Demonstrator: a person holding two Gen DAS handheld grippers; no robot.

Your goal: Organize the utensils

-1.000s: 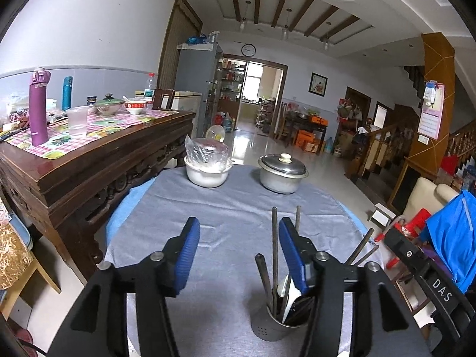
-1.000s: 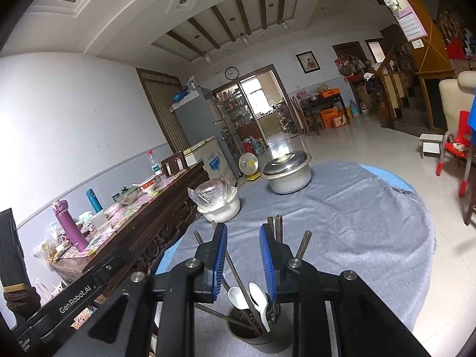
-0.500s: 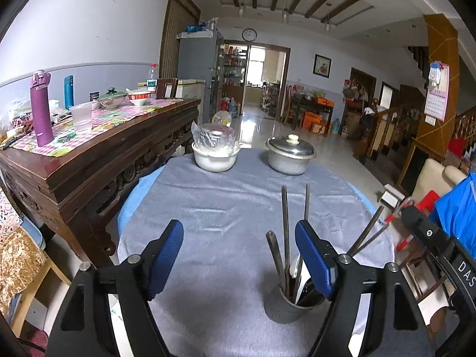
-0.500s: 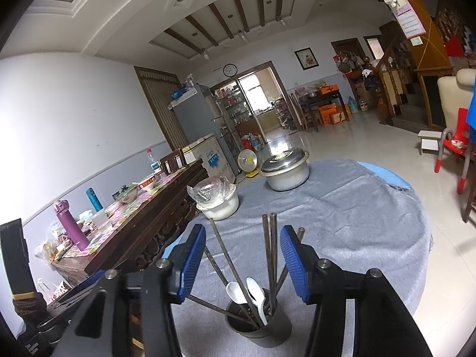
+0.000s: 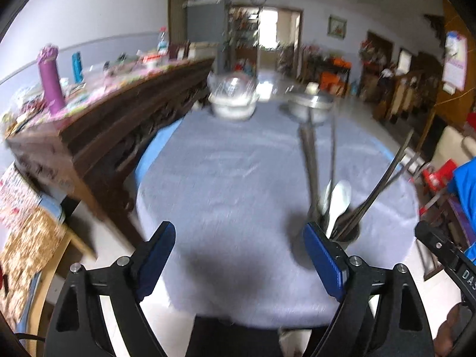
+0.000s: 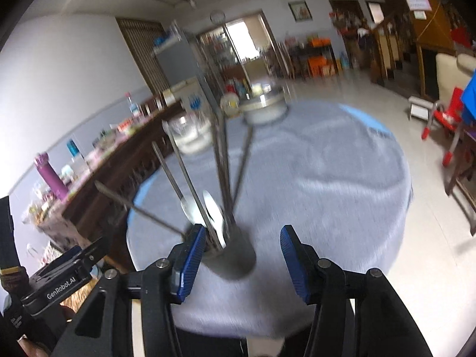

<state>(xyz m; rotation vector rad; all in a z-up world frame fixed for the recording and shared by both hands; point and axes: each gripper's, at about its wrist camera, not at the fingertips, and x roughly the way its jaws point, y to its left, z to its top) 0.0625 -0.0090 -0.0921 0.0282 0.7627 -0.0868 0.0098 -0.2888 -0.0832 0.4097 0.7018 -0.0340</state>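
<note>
Left wrist view: the left gripper [image 5: 239, 255] is empty, with its jaws opening over bare cloth on the table [image 5: 223, 178]. The cup [image 5: 346, 233] of utensils stands just beside its right finger, outside the jaws, near the table's front edge. Chopsticks [image 5: 309, 160] lean out of the cup in several directions, and a white spoon [image 5: 337, 202] stands among them. A bowl [image 5: 233, 107] and a pot [image 5: 311, 108] sit well behind the cup, at the far edge.

Right wrist view: the right gripper [image 6: 242, 253] is parted and holds nothing. The cup [image 6: 235, 258] lies between the jaws, close to the left pad; the blur hides whether they touch. Chopsticks [image 6: 221, 154] fan up from it, and two spoons [image 6: 212, 211] show at its rim.

The metal cup looks stiff and smooth, so probably slippery, and top-heavy with its load; the safest hold seems low on its wall. The thin, hard chopsticks are likely to roll or slip, so mid-shaft is best.
</note>
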